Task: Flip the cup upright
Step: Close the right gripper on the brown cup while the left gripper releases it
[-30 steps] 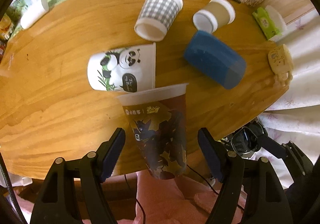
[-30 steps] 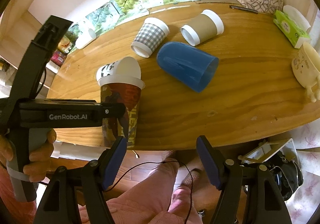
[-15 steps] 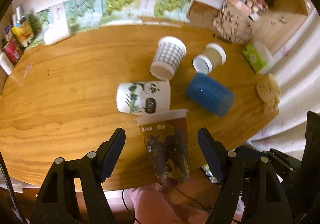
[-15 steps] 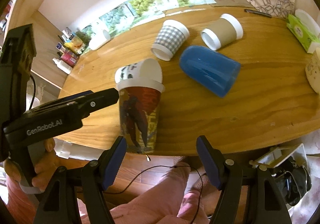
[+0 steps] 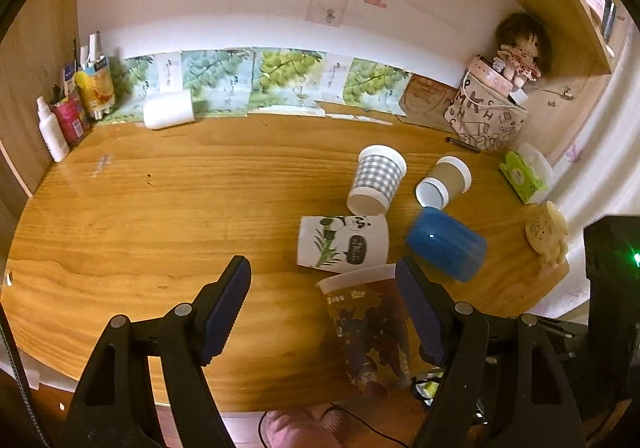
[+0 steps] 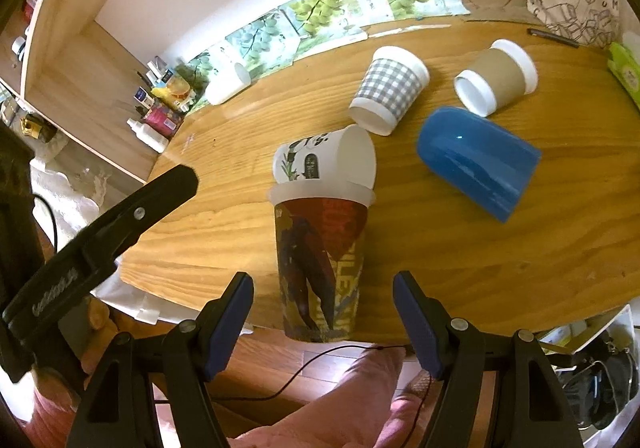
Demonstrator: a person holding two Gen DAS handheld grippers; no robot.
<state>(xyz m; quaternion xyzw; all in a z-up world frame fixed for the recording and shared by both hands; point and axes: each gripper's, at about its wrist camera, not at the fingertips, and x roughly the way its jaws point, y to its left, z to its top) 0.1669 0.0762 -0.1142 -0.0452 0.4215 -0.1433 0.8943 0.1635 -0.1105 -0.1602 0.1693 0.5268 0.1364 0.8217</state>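
A tall dark printed cup (image 6: 320, 268) with a white rim stands upright at the table's near edge; it also shows in the left wrist view (image 5: 370, 332). Behind it a panda cup (image 6: 328, 160) lies on its side, as do a grey checked cup (image 6: 390, 90), a brown-sleeved cup (image 6: 496, 76) and a blue cup (image 6: 476, 162). My right gripper (image 6: 323, 322) is open, just in front of the printed cup, not touching. My left gripper (image 5: 323, 306) is open and empty, left of the printed cup; its body (image 6: 100, 240) shows in the right wrist view.
A white cup (image 5: 169, 114) lies at the back left by bottles (image 5: 72, 116). A patterned bag (image 5: 484, 122) with a doll, a green tissue pack (image 5: 520, 178) and a cream figurine (image 5: 546, 238) sit at the right. The wooden table (image 5: 160, 228) ends just in front.
The left gripper has pulled back, risen and shifted left, so the printed cup is no longer between its fingers. The right gripper moved a little closer to that cup. Both stayed open.
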